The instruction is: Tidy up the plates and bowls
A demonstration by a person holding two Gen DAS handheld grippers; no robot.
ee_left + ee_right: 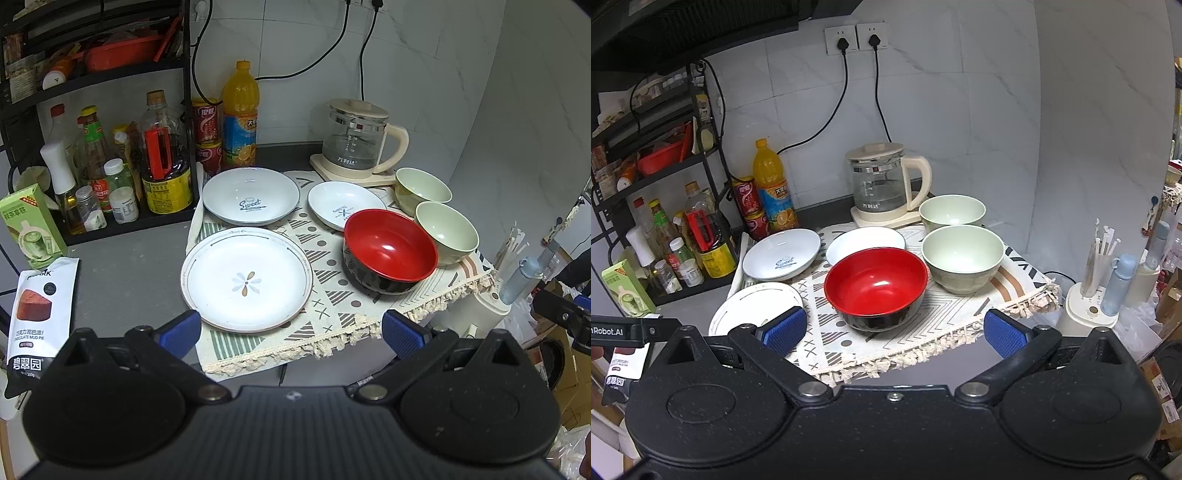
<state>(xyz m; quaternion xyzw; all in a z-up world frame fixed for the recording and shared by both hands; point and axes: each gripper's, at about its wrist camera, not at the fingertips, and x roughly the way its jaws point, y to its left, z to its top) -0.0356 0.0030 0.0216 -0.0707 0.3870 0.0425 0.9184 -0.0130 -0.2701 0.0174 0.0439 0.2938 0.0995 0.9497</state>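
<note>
Jaws spread wide on both sides, nothing between them: the left gripper (291, 330) hangs released over the near fringe of the patterned cloth (332, 295), and the right gripper (894, 330) hovers just as empty at that same tasselled edge. Straight ahead of the left one sits the flower plate (246, 278), flat on the cloth's near-left corner. Behind it, touching or nearly so, is the deeper "Sweet" plate (251, 195), and to that one's right a smaller white dish (341, 203) with blue lettering. Right in front of the right gripper stands the red bowl (875, 282), black outside, upright, its rim overlapping the small white dish from this angle. Two pale green bowls finish the row on the right: the near green bowl (962, 256) just beside the red one, the far green bowl (952, 210) behind it, close against the kettle's base. That glass kettle (356, 142) sits at the back of the grey tabletop (129, 273), two black cords running up the tiled wall. On the left, an orange juice bottle (240, 114), red cans and a black rack (110, 74) crowded with sauce bottles; nearer, a green carton (31, 225) and a chocolate mud pie packet (37, 314).
</note>
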